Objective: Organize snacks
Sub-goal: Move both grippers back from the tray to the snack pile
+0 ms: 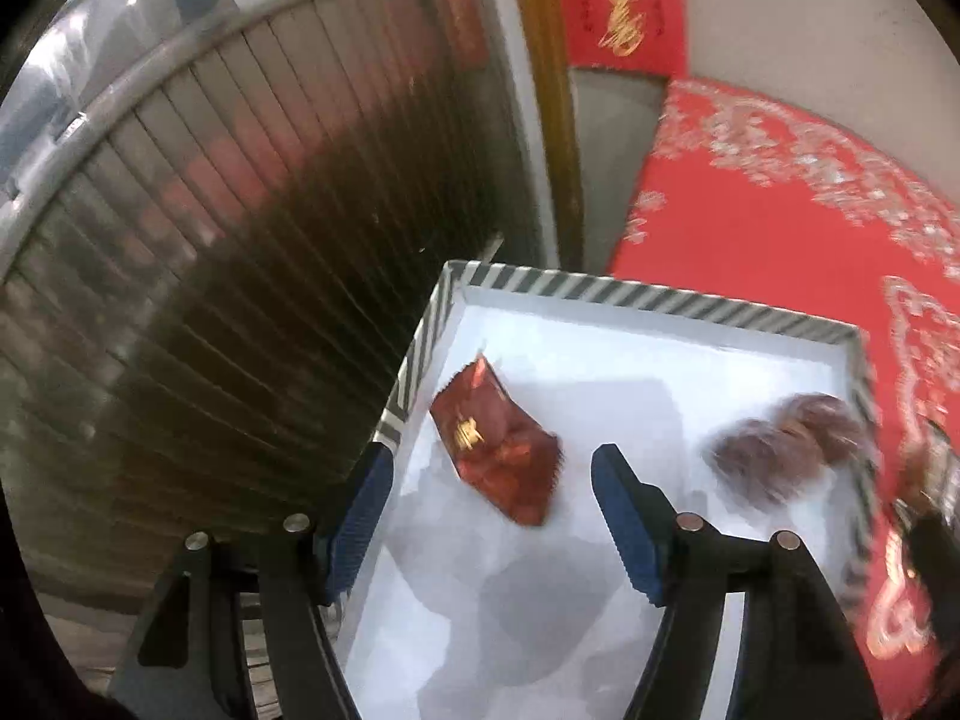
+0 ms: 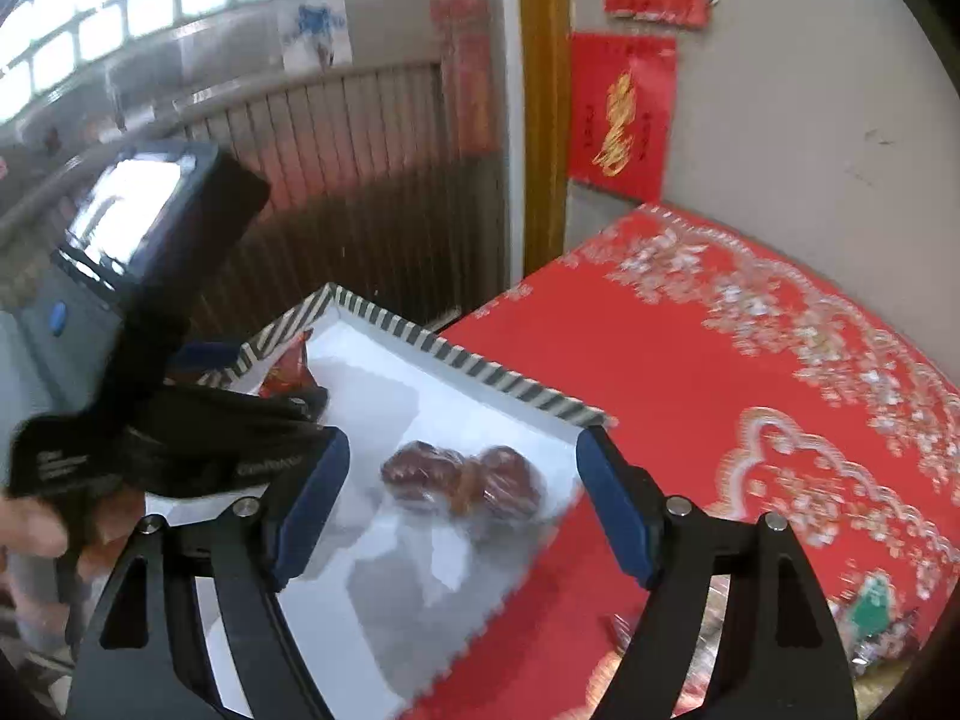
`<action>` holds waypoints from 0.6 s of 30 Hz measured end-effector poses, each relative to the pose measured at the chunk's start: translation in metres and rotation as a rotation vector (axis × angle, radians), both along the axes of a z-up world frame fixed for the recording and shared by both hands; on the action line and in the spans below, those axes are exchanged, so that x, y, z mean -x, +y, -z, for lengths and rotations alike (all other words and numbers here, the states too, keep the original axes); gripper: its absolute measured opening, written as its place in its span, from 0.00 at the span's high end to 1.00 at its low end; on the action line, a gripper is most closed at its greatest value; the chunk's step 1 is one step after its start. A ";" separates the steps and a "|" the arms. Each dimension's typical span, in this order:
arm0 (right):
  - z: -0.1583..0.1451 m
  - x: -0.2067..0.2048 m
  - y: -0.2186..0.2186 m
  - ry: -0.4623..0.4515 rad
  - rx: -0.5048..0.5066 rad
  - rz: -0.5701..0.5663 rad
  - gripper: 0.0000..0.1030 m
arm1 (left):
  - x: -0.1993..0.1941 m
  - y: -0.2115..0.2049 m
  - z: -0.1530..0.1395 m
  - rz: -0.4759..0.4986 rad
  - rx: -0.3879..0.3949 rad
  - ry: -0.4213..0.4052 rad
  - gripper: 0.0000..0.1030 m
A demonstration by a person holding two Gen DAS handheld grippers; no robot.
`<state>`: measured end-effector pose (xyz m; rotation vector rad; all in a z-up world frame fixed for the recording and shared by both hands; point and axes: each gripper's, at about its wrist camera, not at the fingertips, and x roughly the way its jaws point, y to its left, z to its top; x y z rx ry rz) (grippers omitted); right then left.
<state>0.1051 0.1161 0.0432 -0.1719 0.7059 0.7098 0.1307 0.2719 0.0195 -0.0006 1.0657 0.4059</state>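
Observation:
A shallow box with a striped rim [image 1: 600, 291] and a white floor rests on the red cloth. On its left side lies a red foil snack packet [image 1: 495, 450]. My left gripper [image 1: 489, 459] hangs open over the packet, and its blue pads stand clear of the packet on both sides. Clear-wrapped brown snacks [image 2: 462, 474] lie on the box's right side, and my right gripper [image 2: 463, 441] is open above them without touching. In the right wrist view the left tool's black housing [image 2: 162, 252] covers part of the red packet [image 2: 288, 372].
A red tablecloth with a pale floral pattern [image 2: 720, 390] covers the table to the right. More wrapped snacks [image 2: 870, 612] lie on it near the front right. A slatted barrier [image 1: 240, 240] and a wooden post [image 1: 552, 120] stand behind the box. A hand [image 2: 30, 522] grips the left tool.

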 end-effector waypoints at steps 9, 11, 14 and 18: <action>-0.031 0.033 -0.132 -0.032 -0.004 0.143 0.20 | 0.042 -0.071 -0.043 0.154 0.105 -0.078 0.30; -0.029 0.042 -0.157 -0.021 -0.008 0.181 0.20 | 0.048 -0.093 -0.047 0.191 0.090 -0.082 0.30; -0.025 0.054 -0.188 -0.016 0.000 0.231 0.20 | 0.054 -0.123 -0.047 0.237 0.092 -0.074 0.30; -0.015 0.075 -0.223 0.007 -0.007 0.288 0.20 | 0.064 -0.166 -0.045 0.290 0.080 -0.083 0.30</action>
